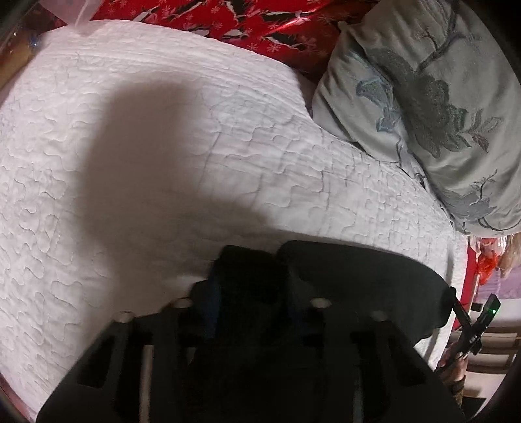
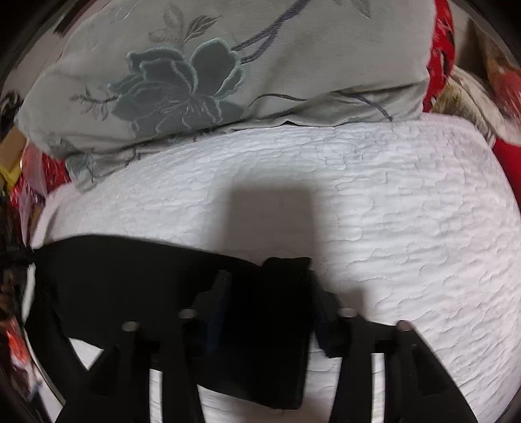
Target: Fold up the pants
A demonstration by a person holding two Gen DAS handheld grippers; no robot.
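Black fabric fills the bottom of both views: the pants (image 2: 130, 276) hang stretched between the two tools, held just above the white quilted bed (image 1: 162, 162). Left gripper (image 1: 250, 276) has its fingers clamped on a bunched edge of the cloth, and the right gripper (image 2: 270, 293) is pinched on another fold, the dark band running taut from one to the other. A grey flowered pillow (image 2: 195, 81) sits at the far side of the bed, red patterned wrapping (image 1: 260, 26) beyond it. Looks like the carry-over stage of a fold. To do it well, both hands should travel together at the same height, keeping that span tight so no slack wrinkles in, then lower the edge flat onto the quilt, well short of the pillow, and only then let go
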